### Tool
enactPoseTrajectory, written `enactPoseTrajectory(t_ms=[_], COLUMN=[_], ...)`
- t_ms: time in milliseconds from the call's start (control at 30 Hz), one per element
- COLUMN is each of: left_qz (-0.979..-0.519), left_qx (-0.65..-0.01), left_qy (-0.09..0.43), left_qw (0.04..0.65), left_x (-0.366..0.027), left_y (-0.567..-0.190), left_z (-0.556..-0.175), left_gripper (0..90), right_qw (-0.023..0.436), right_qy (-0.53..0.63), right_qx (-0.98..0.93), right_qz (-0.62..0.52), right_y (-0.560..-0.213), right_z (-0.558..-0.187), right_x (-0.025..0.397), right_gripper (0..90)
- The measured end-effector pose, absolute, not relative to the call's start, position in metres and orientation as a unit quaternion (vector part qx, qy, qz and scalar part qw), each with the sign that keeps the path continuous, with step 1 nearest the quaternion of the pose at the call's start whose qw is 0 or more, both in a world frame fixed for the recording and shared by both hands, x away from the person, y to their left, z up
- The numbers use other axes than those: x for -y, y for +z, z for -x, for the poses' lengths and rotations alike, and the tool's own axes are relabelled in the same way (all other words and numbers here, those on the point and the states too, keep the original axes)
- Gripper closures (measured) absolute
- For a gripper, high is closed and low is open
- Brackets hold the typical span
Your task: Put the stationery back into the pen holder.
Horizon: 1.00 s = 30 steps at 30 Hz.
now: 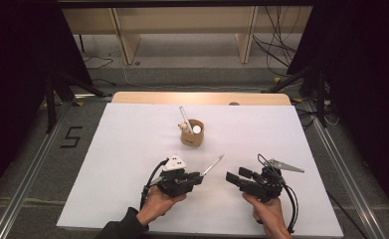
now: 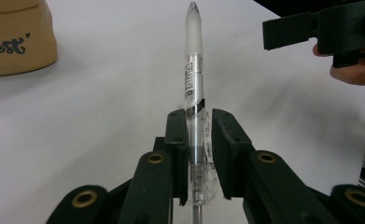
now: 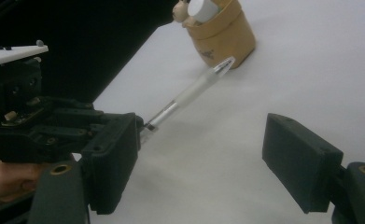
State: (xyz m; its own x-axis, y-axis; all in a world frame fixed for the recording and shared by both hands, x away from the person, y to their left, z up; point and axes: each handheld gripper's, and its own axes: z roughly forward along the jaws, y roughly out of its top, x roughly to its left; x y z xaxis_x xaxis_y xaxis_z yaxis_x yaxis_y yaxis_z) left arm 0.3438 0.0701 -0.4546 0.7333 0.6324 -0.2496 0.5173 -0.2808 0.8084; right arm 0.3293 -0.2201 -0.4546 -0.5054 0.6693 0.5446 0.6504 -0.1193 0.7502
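1. Left gripper [image 1: 198, 178]: black two-jaw tool with a white three-cornered plate on top, held in the person's left hand [image 1: 157, 203] at the near middle of the table. Its jaws are clamped on a clear plastic pen with a frosted cap [image 1: 213, 165]; in the left gripper view the pen [image 2: 193, 88] runs straight out between the two pads, gripped at its lower barrel, cap end pointing away.
2. The pen is held off the surface, angled up and to the far right, its tip toward the gap between the two grippers.
3. Right gripper [image 1: 237, 178]: black, with a grey three-cornered plate, held in the person's right hand [image 1: 266, 211] at the near right. Jaws stand wide apart with nothing between them; in the right gripper view the pads [image 3: 301, 161] flank bare table.
4. The two grippers face each other, near but apart.
5. Tan round pen holder [image 1: 192, 133]: upright at mid-table, farther away than both grippers. A white-topped item and a slim white pen [image 1: 184, 116] stand in it.
6. White table cover [image 1: 132, 149]: spans the work area, with a pale wooden edge [image 1: 147, 97] along the far side.
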Motion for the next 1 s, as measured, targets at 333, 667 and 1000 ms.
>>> enactPoseTrajectory(t_ms=[333, 667, 1000], left_qz=[-0.793, -0.789, -0.785], left_qx=[-0.358, -0.354, -0.352], left_qy=[0.059, 0.058, 0.054], left_qw=[0.489, 0.499, 0.506], left_x=[-0.074, -0.075, -0.075], left_y=[-0.454, -0.452, -0.451], left_z=[-0.339, -0.334, -0.331], left_gripper=[76.4, 76.4, 76.4], right_qw=[-0.032, -0.066, -0.107], right_qy=[0.57, 0.577, 0.584], right_qx=[-0.653, -0.643, -0.628], right_qz=[-0.498, -0.499, -0.503], right_y=[-0.458, -0.461, -0.466], right_z=[-0.338, -0.347, -0.356], right_x=[0.209, 0.197, 0.184], right_gripper=[27.5, 28.1, 37.4])
